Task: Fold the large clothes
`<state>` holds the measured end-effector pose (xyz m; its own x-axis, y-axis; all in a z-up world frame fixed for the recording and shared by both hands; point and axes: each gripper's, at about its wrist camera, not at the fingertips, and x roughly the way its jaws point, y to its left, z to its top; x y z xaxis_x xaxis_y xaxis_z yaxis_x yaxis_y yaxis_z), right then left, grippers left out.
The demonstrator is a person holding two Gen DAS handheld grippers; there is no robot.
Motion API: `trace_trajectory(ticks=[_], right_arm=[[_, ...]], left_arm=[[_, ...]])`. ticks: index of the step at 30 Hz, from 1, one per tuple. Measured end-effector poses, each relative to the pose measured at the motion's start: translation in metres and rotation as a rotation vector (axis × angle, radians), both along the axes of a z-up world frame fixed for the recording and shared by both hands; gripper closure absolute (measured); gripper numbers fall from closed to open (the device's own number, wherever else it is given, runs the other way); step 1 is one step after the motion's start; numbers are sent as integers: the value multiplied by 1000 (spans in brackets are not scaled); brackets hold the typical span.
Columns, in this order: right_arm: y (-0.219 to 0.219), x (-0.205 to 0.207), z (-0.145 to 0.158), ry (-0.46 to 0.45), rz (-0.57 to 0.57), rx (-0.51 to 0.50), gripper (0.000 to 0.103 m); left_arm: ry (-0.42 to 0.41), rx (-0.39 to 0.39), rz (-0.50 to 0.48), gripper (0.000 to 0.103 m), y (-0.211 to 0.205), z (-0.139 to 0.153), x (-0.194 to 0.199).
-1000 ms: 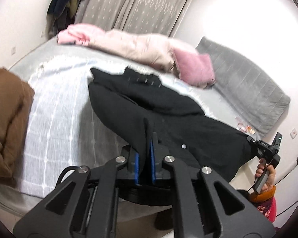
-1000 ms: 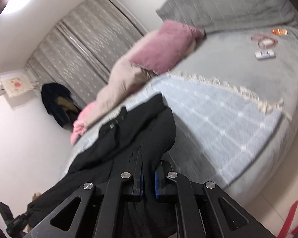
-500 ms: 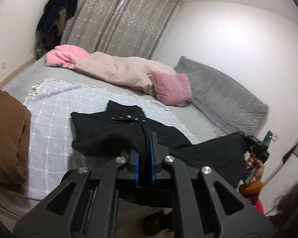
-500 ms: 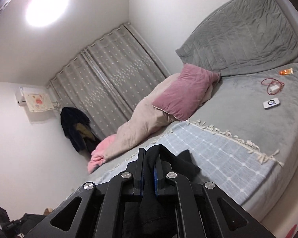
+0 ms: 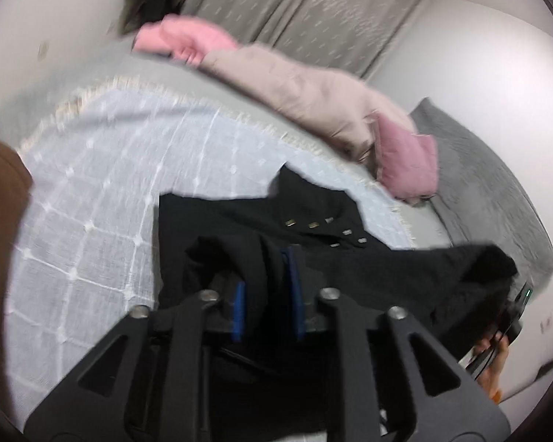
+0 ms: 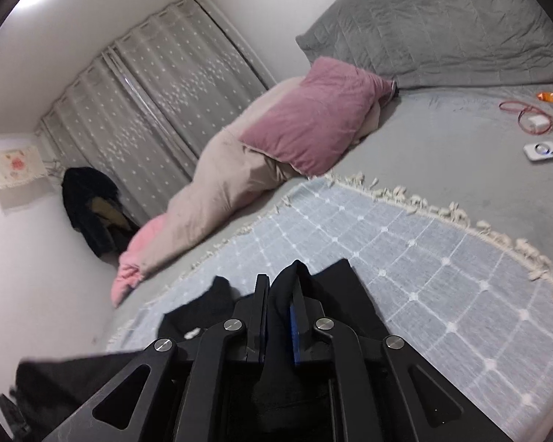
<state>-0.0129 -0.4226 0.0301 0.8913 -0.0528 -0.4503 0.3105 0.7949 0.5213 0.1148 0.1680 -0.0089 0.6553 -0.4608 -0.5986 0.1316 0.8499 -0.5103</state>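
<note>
Coat (image 5: 261, 221), black, small metal buttons near the collar, lies spread on the throw (image 5: 103, 184), a pale blue checked one with a fringe, covering the near part of the bed (image 6: 453, 140). Far left of the throw: brown cloth (image 5: 0, 221), partly out of frame. On the throw's left half, bare checks; coat sits right of that, collar toward the far fringe, lower part running off the near edge toward both tongs.

Left gripper (image 5: 267, 287): blue-padded jaws stand a little apart with a thick fold of coat bunched between them; fabric fills the gap, so it grips the coat. View blurred. Right of it the coat stretches out lifted to a raised corner, where the right gripper (image 5: 512, 309) shows at the frame edge, a hand (image 5: 494, 361) under it.

Right gripper (image 6: 278, 305) in its own view: jaws nearly closed, clamped on a peak of coat (image 6: 335, 294) that sticks up between them; more black cloth hangs below and to the left.

Beyond the throw's far fringe: beige duvet (image 6: 210, 199) with a pink end, pink pillow (image 6: 313, 121) resting on it. Right of the throw on the grey sheet: red cable (image 6: 527, 114), white device (image 6: 542, 151), orange packet (image 6: 552, 96). Grey headboard (image 6: 442, 22) behind. Curtains (image 6: 158, 99) behind the duvet.
</note>
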Motion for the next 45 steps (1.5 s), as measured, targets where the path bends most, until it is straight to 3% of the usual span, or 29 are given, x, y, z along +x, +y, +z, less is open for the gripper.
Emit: trace_trajectory(ticks=[1,3,4,5,8,11,14,17,21,23,27,30,31,32,33,35,37,40,42,45], right_arm=[[-1,14,-19,51,-11,4,85],[-8,45,-54,213,-2,17,65],[-10,53,-65,251,12,35,64],[-12,58,-75,270,26,72,62],[-15,57,-70,227,50,126,46],[-11,48,-50,150,52,58,31],[-3,39,-40,145,72,1,30],[-3,31,-32,153,56,-71,30],[-7,16,-36,190,8,-194,29],[-9,18,-44,214,39,-192,29],[-1,39,-67,297,81,-267,29],[4,58,-81,333,64,-310,30],[5,64,-85,342,66,-303,32],[6,70,-90,345,76,-293,52],[9,76,-94,353,94,-286,80],[17,84,-92,383,55,-348,94],[20,79,-74,295,32,-349,96],[20,63,-39,143,-56,-360,97],[15,61,-31,107,-111,-351,97],[6,80,-49,169,-111,-317,96]], left_arm=[[45,15,6,63,-2,-13,12],[87,66,35,56,-4,-25,21],[68,84,55,52,-3,-25,18],[43,85,59,40,-2,-22,13],[-54,91,61,21,0,-1,-9],[-72,157,68,18,1,14,-22],[-21,205,54,14,2,10,-19],[28,254,51,14,2,-15,-3],[66,182,54,14,5,-56,10],[103,190,43,20,0,-64,22],[22,173,8,24,-9,-56,36],[71,160,5,55,-13,-64,51],[92,149,5,74,-14,-67,55],[108,130,-1,92,-15,-70,58],[107,110,-2,94,-17,-68,59],[22,88,36,97,-17,-53,53],[-111,54,97,97,-13,-22,42],[-226,-8,195,97,2,-1,35],[-206,-14,249,96,9,-7,45],[-71,103,269,93,3,-50,75]])
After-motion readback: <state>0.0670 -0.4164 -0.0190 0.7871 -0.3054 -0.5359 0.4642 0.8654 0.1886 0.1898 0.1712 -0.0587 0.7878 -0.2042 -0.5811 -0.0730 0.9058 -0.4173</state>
